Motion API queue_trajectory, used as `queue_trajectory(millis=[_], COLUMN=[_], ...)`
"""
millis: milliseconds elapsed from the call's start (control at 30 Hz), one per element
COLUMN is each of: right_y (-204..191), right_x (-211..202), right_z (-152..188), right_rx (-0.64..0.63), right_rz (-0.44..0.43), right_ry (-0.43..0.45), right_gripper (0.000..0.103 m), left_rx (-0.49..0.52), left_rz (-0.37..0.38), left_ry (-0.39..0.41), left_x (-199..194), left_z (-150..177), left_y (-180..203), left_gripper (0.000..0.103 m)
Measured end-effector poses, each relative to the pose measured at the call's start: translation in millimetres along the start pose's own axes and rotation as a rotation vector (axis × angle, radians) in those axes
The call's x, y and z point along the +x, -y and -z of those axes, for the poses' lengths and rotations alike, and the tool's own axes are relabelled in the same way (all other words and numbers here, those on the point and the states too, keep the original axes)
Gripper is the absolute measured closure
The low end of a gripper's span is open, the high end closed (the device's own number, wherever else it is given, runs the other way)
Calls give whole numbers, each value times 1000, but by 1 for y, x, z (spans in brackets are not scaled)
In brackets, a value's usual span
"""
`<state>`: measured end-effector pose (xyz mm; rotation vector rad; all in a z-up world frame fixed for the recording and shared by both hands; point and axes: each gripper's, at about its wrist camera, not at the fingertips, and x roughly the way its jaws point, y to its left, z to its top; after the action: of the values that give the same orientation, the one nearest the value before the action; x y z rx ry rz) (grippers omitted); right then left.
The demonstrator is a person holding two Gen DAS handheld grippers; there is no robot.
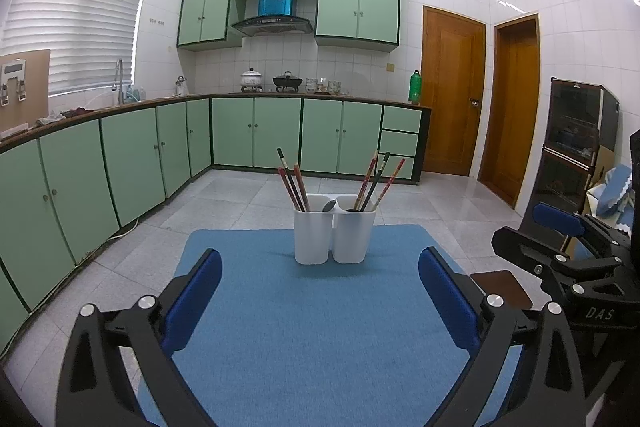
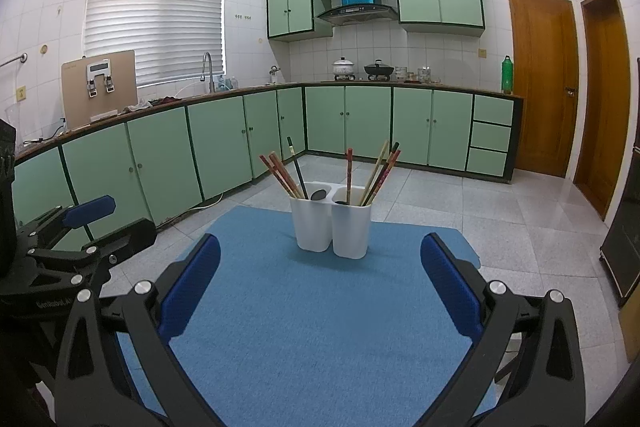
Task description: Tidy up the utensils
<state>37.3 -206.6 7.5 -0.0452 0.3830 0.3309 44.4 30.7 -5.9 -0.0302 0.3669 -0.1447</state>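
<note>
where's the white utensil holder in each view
Left wrist: the white utensil holder stands just right of centre, at the far end of the blue mat, chopsticks sticking out.
Right wrist: the white utensil holder stands at centre, also at the mat's far end.
Shared landmark: the range hood on the back wall.

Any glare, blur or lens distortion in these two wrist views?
Left wrist view: sharp, counter edge bowed by fisheye, dark vignette corners, glare on floor tiles by the doors. Right wrist view: same bowing, window blind bright but not blown out, white cups in focus.
</note>
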Motion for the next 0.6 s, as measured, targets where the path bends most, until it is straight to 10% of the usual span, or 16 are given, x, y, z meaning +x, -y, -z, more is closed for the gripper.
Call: queue_trajectory(millis=[600], right_y=[0], right_x=[0], right_z=[0], right_rx=[2], right_rz=[0], right_ry=[-2], right_gripper=[6], left_rx=[1], left_rz=[0], left_ry=[1], left_x=[0], left_z=[0], left_y=[-2], left_gripper=[6])
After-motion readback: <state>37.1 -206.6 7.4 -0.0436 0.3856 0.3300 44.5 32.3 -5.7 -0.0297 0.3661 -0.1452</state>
